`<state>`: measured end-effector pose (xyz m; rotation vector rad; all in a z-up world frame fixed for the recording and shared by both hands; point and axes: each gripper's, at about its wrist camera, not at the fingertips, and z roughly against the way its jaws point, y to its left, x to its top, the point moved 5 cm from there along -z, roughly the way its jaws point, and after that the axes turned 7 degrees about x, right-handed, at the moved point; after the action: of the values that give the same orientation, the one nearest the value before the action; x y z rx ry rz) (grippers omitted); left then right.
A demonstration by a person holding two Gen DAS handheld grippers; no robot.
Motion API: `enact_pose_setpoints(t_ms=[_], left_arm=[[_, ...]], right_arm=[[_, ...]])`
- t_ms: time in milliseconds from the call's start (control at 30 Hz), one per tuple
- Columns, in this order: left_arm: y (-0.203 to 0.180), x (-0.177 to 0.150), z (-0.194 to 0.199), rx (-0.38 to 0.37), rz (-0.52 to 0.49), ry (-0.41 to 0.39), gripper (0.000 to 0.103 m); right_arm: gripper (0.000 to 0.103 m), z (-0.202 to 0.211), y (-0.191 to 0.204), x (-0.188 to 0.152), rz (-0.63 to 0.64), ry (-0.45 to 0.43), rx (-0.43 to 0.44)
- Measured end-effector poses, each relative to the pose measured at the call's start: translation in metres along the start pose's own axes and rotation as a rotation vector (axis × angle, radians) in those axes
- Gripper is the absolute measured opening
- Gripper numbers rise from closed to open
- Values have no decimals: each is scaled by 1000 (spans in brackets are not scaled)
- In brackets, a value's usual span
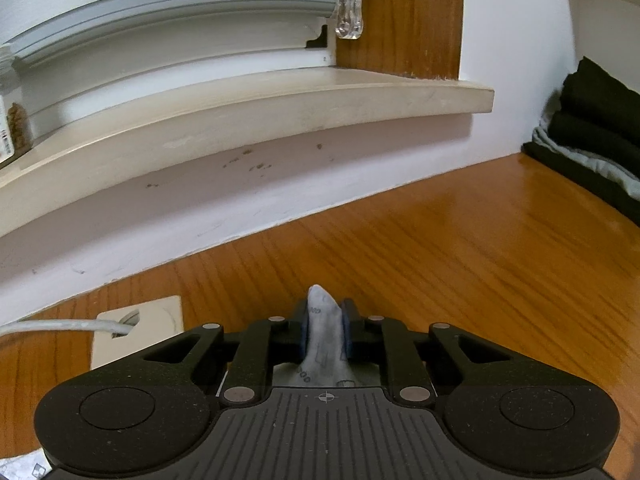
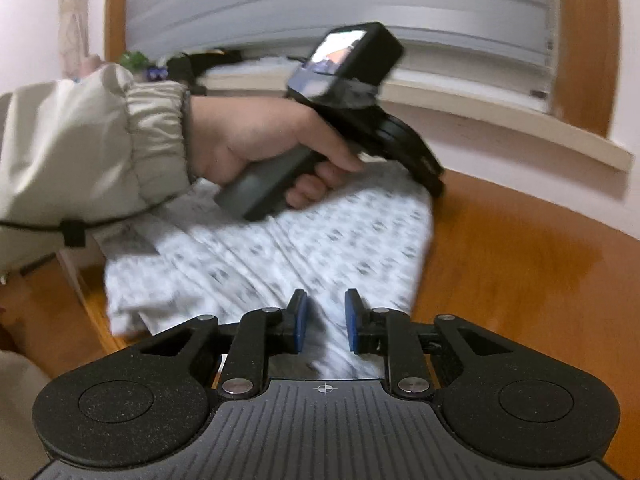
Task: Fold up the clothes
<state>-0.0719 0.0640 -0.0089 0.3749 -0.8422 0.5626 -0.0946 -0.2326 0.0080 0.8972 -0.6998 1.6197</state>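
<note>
A white cloth with a small grey print (image 2: 280,248) lies spread on the wooden table (image 1: 440,260). My left gripper (image 1: 326,314) is shut on a pinched fold of this cloth (image 1: 320,300), which sticks up between the blue pads. In the right wrist view a hand (image 2: 256,136) holds the left gripper (image 2: 434,184) at the cloth's far right edge. My right gripper (image 2: 326,312) hovers over the near edge of the cloth. Its pads stand a little apart and nothing is pressed between them. The right wrist view is blurred.
A stack of folded dark clothes (image 1: 592,128) sits at the table's far right, against the wall. A window sill (image 1: 280,104) juts out above the table. A cable runs into a beige plate (image 1: 140,332) at the left. A beige sleeve (image 2: 80,152) covers the left side.
</note>
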Motion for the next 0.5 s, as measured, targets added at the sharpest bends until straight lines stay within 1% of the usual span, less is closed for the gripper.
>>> enact_pose_setpoints(t_ms=[100,267,367,400,433,467,500], left_arm=[[-14,7,-7,-16,1,1,17],[-51,22,-25,-23,-14,3,17],[-71,31,-35,-17,-19,5,17],[-77,34,-38,-15,-23,6,20],[-81,36,-38,-12,-28,7,21],[-83,37,-36,-11,-34,5,29],[-82,37,-32,-17,-35,-1,41]], right_arm=[[20,4,-13,-4,-4,6,-18],[20,17,-33,-11,36,29,-113],[21,18,-51,-15,-14,36,-146],[22,18,-55,-16,-18,40,-161],[22,19,-56,-15,-21,40,-169],[22,20,-57,-15,-23,39,-176],[22,21,-54,-13,-26,19,-184]])
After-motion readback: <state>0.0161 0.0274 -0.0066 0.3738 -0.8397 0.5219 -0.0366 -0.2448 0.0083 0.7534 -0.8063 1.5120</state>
